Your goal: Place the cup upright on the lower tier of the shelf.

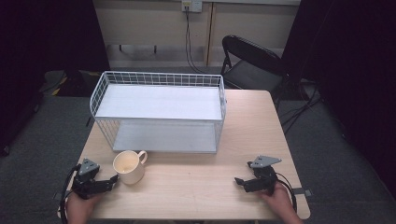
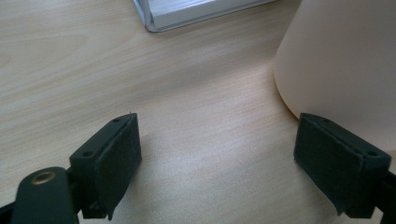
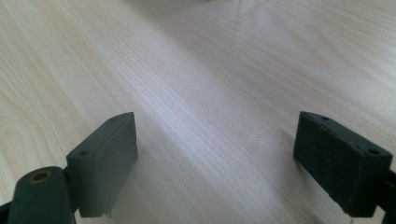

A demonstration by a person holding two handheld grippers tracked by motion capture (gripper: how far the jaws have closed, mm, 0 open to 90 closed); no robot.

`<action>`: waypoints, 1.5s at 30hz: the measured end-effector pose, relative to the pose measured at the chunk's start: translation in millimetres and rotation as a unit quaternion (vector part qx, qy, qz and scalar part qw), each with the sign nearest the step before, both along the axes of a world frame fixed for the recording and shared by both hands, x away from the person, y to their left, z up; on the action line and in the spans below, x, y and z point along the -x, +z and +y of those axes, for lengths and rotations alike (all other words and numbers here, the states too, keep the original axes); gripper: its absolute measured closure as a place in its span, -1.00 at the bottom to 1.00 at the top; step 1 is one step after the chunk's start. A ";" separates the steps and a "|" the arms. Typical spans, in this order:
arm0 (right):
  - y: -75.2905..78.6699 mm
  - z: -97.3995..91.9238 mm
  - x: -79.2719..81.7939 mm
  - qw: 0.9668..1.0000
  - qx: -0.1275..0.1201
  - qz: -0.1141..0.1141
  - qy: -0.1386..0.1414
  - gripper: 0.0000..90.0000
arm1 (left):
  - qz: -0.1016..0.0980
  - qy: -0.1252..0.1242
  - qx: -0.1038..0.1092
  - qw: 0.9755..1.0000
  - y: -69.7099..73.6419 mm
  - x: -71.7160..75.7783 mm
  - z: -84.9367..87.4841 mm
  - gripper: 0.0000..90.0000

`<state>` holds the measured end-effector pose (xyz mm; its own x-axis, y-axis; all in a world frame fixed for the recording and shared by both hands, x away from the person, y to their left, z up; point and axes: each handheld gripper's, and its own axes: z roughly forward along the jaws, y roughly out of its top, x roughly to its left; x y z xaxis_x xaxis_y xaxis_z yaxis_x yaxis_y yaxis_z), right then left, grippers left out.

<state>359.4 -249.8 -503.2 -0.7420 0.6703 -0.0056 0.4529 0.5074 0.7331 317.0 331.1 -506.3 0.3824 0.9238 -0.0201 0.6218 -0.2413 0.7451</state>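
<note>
A cream mug (image 1: 129,167) stands upright on the wooden table (image 1: 196,182), its handle turned toward the rack. My left gripper (image 1: 112,179) rests at the table's near left corner, just left of the mug, and is open. In the left gripper view its jaws stand wide with bare wood between them, and the mug (image 2: 341,60) rises just past the right-hand pad (image 2: 334,161). My right gripper (image 1: 239,181) lies at the near right, held by a hand, and points left. In the right gripper view its black pads (image 3: 109,156) are far apart over bare table.
A white two-tier wire rack (image 1: 159,112) with a flat top shelf stands at the back of the table; its lower corner (image 2: 154,18) appears in the left gripper view. A black folding chair (image 1: 252,63) stands beyond the table's far right corner.
</note>
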 end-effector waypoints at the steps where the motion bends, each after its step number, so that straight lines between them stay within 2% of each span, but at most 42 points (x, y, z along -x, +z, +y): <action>1: 0.0 0.0 0.0 1.000 0.000 0.000 0.000 -0.71 | 0.000 0.001 0.000 1.000 0.0 0.1 -0.1 -0.68; 5: 0.0 0.0 0.0 1.000 0.000 0.000 0.000 -0.71 | 0.001 -0.006 0.000 1.000 0.4 1.8 0.5 -0.66; 9: 0.0 0.0 0.0 1.000 0.000 0.000 0.000 -0.71 | 0.013 -0.013 -0.007 1.000 3.4 2.4 1.2 -0.64; 15: 0.0 0.0 0.0 1.000 0.000 0.000 0.000 -0.71 | 0.014 -0.017 -0.004 1.000 6.6 4.0 1.2 -0.60; 22: 0.0 0.0 0.0 1.000 0.000 0.000 0.000 -0.71 | -0.005 -0.021 0.017 1.000 23.2 7.5 1.7 -0.60; 26: 0.0 0.0 0.0 1.000 0.000 0.000 0.000 -0.71 | -0.005 -0.026 0.026 0.999 28.3 9.4 2.1 -0.59; 32: 0.0 0.0 0.0 1.000 0.000 0.000 0.000 -0.71 | 0.004 -0.019 0.039 0.999 33.2 8.8 4.1 -0.58; 37: 0.0 0.0 0.0 1.000 0.000 0.000 0.000 -0.71 | 0.001 -0.020 0.024 0.999 40.4 8.9 5.5 -0.57; 45: 0.0 0.0 0.0 1.000 0.000 0.001 0.000 -0.71 | -0.002 -0.022 0.027 0.999 48.3 8.2 7.9 -0.57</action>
